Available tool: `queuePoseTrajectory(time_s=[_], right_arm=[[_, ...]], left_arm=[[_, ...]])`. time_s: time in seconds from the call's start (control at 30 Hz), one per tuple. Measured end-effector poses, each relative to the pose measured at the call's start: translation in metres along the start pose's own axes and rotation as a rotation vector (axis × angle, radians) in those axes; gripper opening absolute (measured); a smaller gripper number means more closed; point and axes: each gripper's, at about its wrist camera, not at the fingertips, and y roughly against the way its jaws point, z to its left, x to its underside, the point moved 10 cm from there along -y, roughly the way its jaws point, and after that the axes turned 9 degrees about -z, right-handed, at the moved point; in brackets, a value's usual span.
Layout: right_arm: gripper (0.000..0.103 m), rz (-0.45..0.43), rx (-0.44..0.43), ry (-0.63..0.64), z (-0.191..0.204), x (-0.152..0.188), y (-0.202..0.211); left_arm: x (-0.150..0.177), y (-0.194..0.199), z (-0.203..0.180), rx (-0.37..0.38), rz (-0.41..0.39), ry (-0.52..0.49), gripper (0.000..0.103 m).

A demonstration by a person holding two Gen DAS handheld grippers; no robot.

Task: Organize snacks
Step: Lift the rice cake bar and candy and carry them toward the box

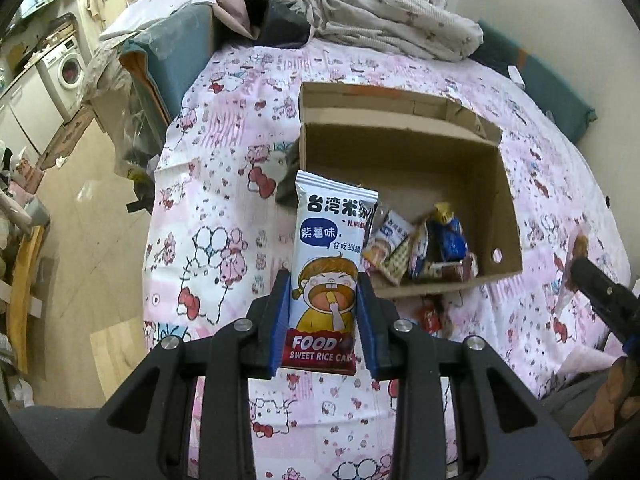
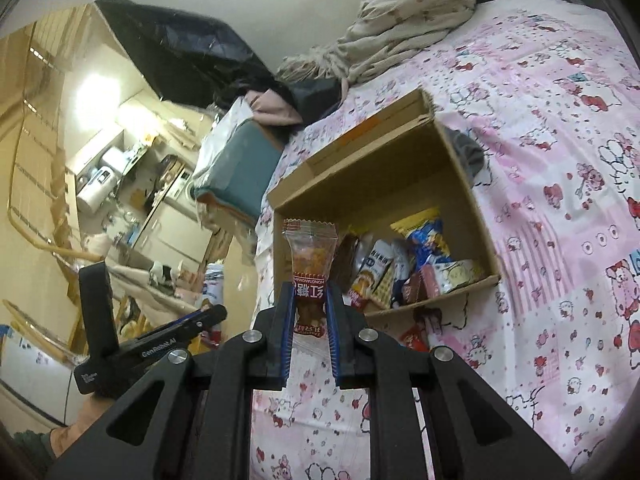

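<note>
My left gripper (image 1: 323, 276) is shut on a white sweet rice cake packet (image 1: 330, 248) with a cartoon child on it, held upright above the pink bedspread, in front of an open cardboard box (image 1: 404, 152). Several snack packets (image 1: 424, 252) lie in the box's near corner. My right gripper (image 2: 311, 286) is shut on a small clear packet of brown snack with a red label (image 2: 310, 264), also held upright just before the same box (image 2: 452, 152). In the left wrist view the right gripper (image 1: 576, 264) shows at the right edge with its packet (image 1: 572, 256). A red packet (image 1: 430, 316) lies on the bed by the box.
The box sits on a bed with a pink cartoon-print cover (image 1: 224, 208). Crumpled bedding (image 1: 392, 20) and dark clothes lie at the far end. A teal chest (image 1: 176, 64) stands beside the bed, with the floor (image 1: 88, 216) and a washing machine (image 1: 70, 70) off to the left.
</note>
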Motion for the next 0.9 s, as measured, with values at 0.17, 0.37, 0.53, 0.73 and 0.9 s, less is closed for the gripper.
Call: queuePoseTrajectory(time_s=[0.17, 0.37, 0.53, 0.73, 0.9], right_arm=[[0.016, -0.019, 0.029, -0.016, -0.011, -0.012, -0.002], [0.016, -0.038, 0.062, 0.0, -0.025, -0.036, -0.008], [0.016, -0.04, 0.088, -0.001, -0.036, -0.047, -0.018], [0.016, -0.009, 0.12, 0.042, -0.043, -0.052, -0.039], [0.016, 0.025, 0.148, 0.082, -0.047, -0.05, -0.058]], left_arm=[[-0.014, -0.008, -0.006, 0.033, -0.02, 0.025, 0.027], [-0.029, -0.02, -0.013, 0.016, -0.036, 0.011, 0.027], [-0.038, -0.033, -0.015, 0.006, -0.036, -0.001, 0.027], [-0.041, -0.051, -0.02, 0.021, -0.023, -0.014, 0.027], [-0.041, -0.072, -0.027, 0.027, 0.005, -0.017, 0.027]])
